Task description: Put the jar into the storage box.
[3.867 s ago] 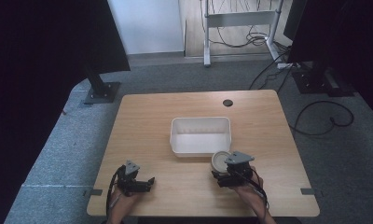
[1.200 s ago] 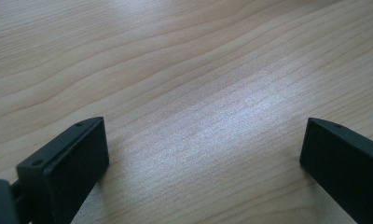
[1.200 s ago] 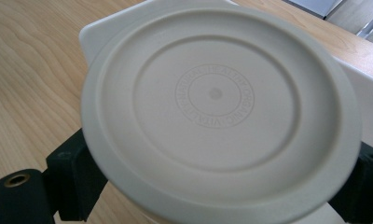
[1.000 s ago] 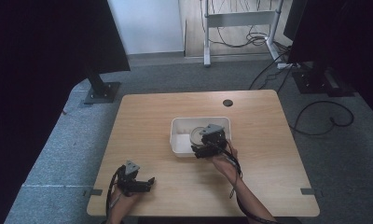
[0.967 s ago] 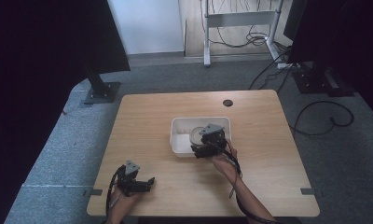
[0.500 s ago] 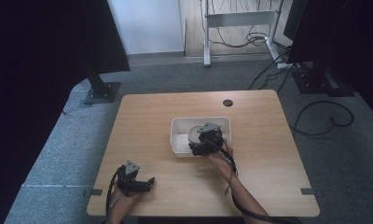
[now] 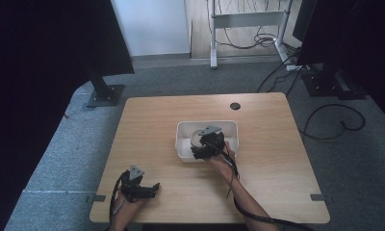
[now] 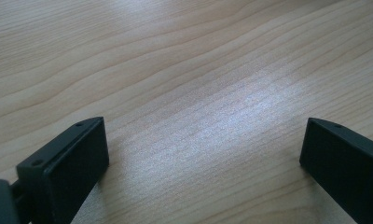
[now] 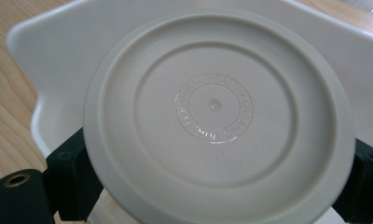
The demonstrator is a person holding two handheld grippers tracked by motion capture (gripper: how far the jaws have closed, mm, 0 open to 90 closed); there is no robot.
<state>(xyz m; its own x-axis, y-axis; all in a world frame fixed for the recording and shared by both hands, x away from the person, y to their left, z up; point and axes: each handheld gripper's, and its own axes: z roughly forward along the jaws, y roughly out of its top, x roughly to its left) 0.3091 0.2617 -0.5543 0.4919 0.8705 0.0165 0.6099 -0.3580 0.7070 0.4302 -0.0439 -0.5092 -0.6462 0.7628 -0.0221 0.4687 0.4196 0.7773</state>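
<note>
Right claw (image 9: 219,186) pinching round lid (image 9: 217,116) over white bin (image 7: 231,129), embossed lettering close-up, left claw (image 8: 203,158) spread.

Smooth matt plastic lid (image 9: 217,116), glossy white plastic tub (image 7: 231,129), grained wooden table (image 7: 157,125).

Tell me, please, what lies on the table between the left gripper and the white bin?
Nothing: in the high view, bare wooden table separates the left gripper from the white bin.

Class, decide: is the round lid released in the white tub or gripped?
Gripped: the right gripper's black jaws clamp the round lid on both edges, over the white tub.
</note>
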